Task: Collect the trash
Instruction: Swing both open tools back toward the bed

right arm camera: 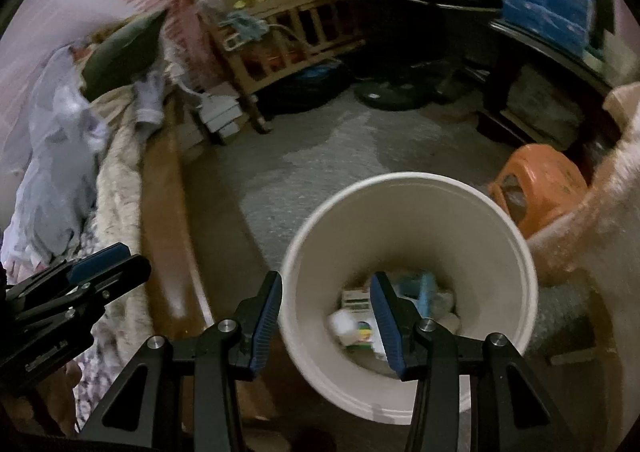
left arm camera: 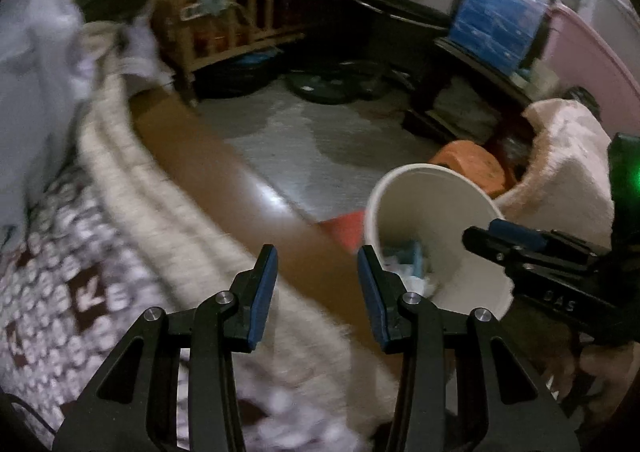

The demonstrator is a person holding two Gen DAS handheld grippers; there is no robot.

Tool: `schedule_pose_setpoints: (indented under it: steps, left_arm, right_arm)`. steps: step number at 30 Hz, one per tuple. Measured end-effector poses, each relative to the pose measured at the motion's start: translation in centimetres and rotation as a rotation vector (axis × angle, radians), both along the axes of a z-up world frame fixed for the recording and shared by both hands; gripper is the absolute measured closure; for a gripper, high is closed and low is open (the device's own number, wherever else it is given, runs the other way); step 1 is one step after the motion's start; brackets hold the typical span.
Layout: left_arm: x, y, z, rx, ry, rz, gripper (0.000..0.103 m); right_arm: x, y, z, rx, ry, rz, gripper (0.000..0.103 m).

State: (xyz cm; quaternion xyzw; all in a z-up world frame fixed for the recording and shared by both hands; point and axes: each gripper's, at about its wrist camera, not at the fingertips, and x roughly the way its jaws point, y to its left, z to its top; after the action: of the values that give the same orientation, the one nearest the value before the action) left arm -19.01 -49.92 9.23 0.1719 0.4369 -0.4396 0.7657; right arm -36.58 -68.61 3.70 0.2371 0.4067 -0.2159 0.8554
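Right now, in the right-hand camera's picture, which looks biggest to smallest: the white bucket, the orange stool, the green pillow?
1. White bucket, clearly the largest, though it is also nearest the camera.
2 and 3. Orange stool and green pillow look about alike; the pillow lies farther off, so I won't rank them.

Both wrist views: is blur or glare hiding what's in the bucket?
Left wrist: bed smeared by motion blur, bucket contents soft. Right wrist: bucket rim sharper, trash inside blurred, partly behind a finger. Dim room; glare only on the bed rail.
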Motion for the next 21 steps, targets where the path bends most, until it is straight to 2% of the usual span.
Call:
schedule_pose_setpoints:
  steps: [11,21]
  left_arm:
    - [4.9,8.9,0.1,0.030,-0.026,0.190,0.064]
    - [10.2,20.3,-0.3,0.063,-0.021,0.418,0.064]
  right_arm:
    - [6.0,6.8,1.7,-0.018,-0.023,0.186,0.054]
    - [11.9,14.6,2.0,-0.017,-0.021,0.380,0.051]
